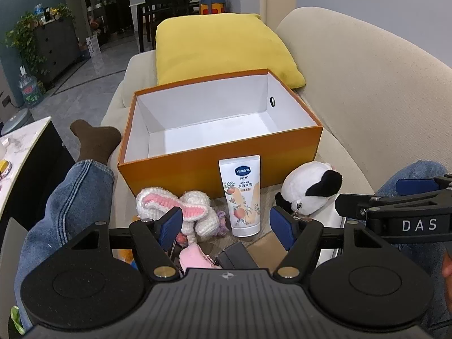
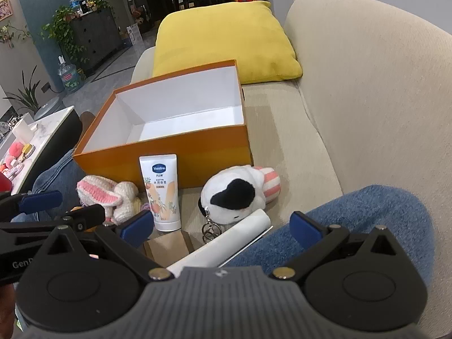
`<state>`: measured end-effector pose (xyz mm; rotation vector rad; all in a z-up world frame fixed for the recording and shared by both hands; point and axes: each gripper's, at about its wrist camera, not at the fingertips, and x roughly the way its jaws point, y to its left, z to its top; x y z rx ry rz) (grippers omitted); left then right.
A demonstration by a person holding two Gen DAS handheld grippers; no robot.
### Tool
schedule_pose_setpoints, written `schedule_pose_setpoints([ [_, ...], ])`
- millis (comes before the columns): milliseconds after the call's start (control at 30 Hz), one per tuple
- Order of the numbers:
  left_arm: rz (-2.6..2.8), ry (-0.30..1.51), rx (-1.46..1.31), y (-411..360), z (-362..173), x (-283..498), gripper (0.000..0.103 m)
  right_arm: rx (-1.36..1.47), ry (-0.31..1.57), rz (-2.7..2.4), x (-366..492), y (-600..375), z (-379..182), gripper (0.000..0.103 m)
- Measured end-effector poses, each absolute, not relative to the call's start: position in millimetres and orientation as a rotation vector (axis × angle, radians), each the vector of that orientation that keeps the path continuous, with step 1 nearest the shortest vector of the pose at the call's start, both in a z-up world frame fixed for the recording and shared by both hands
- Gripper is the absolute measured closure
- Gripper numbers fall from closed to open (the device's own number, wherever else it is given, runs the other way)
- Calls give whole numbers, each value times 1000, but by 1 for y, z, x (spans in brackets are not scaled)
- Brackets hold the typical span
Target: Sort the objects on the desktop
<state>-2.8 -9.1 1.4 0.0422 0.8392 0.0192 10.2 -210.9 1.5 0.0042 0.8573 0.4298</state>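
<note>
An orange box [image 1: 214, 166] [image 2: 197, 144] with a white, empty inside stands on the beige sofa. Leaning against its front wall is a white Vaseline tube [image 1: 243, 195] [image 2: 162, 192]. Left of the tube lies a crocheted pink-and-white bunny [image 1: 180, 209] [image 2: 107, 195]; right of it lies a black-and-white plush keychain [image 1: 308, 189] [image 2: 234, 195]. A white cylinder [image 2: 226, 245] lies in front of the plush. A pink item [image 1: 195, 257] and a dark block [image 1: 237, 254] lie close under my left gripper [image 1: 227, 224], which is open and empty. My right gripper [image 2: 220, 227] is open and empty.
A yellow cushion [image 1: 220, 48] [image 2: 226, 39] lies behind the box. The sofa backrest [image 2: 367, 99] rises on the right. The person's jeans legs [image 1: 62, 209] [image 2: 367, 226] flank the objects. A marble-top table [image 2: 36, 132] stands at the left.
</note>
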Motion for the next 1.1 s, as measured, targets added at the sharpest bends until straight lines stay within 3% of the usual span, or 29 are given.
schedule_pose_setpoints([
  [1100, 52, 864, 20, -8, -1, -3, 22, 12, 888, 439, 12, -212, -4, 1],
])
